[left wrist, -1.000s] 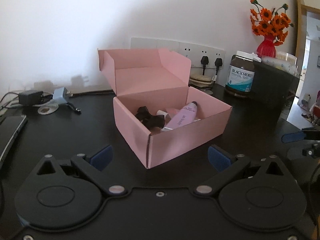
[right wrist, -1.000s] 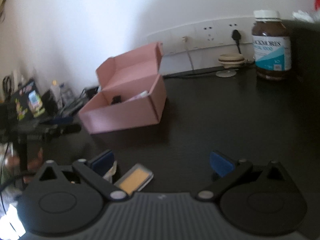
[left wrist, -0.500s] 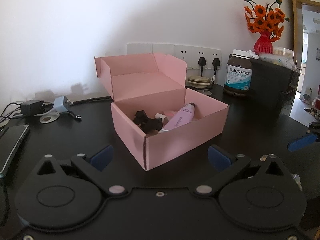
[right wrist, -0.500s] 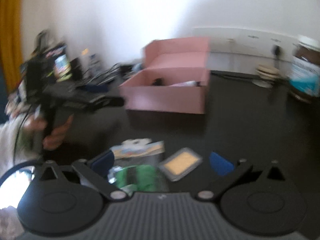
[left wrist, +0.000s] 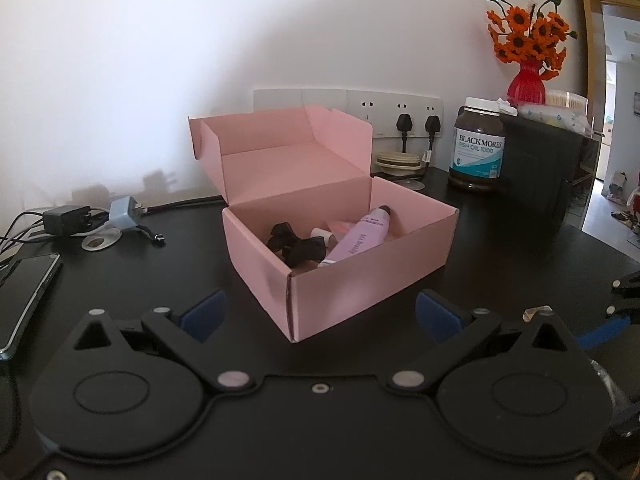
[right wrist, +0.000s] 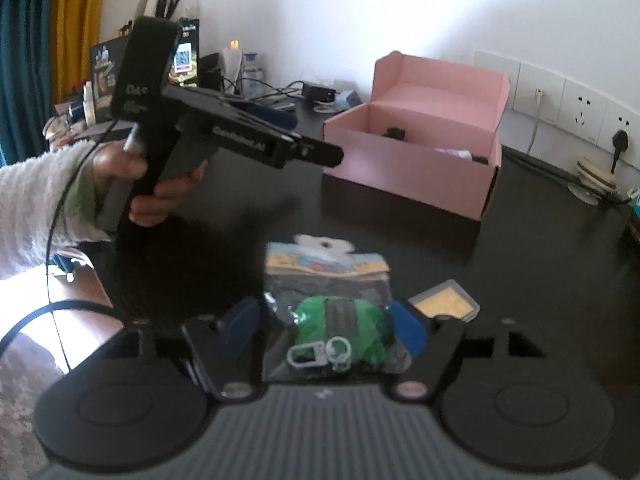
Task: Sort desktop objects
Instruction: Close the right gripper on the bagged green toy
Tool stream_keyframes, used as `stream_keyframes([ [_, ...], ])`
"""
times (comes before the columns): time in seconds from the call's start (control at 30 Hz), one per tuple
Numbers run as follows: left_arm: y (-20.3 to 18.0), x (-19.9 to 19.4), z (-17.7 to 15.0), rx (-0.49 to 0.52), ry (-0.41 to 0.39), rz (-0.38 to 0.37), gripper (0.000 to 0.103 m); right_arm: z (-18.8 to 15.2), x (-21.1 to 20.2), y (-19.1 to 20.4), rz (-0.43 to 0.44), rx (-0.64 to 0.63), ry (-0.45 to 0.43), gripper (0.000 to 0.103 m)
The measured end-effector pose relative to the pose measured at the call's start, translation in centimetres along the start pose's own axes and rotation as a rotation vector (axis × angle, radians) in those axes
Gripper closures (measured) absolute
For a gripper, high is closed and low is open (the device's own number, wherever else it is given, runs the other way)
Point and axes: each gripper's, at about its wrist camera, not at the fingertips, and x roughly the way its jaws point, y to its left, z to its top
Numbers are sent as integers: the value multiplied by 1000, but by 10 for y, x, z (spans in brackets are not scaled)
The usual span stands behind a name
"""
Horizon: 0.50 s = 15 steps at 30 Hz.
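Right gripper [right wrist: 324,326] now swung over the toy packet [right wrist: 332,320] on desk, jaws closing around it, contact unclear. Left gripper [left wrist: 320,314] apart, empty, parked before pink box [left wrist: 372,276]. Pick starting; box drop-off presumably next.

left gripper [left wrist: 320,312] jaws spread wide, empty; right gripper [right wrist: 324,320] jaws closing, seemingly not yet pressing.

Home desk setting: black desktop [left wrist: 500,240] against white wall; wall sockets [left wrist: 396,110] at far edge; supplement jar [left wrist: 478,148] and red vase of orange flowers [left wrist: 526,84] far right; chargers [left wrist: 66,218], phone [left wrist: 28,296] left; open doorway [left wrist: 618,120] far right
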Motion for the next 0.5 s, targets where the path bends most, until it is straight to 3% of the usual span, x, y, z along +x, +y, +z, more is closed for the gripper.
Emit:
stream_keyframes([
  [0.2,1,0,0,-5,2,-1,0,1,8,-1,10,3,11,39],
  [0.27,1,1,0,-7,3,-1,0,2,8,-1,15,5,6,47],
  [0.37,2,1,1,-7,4,0,0,3,9,-2,13,16,0,51],
  [0.5,2,1,1,-8,4,-1,0,5,8,-4,15,35,-4,53],
])
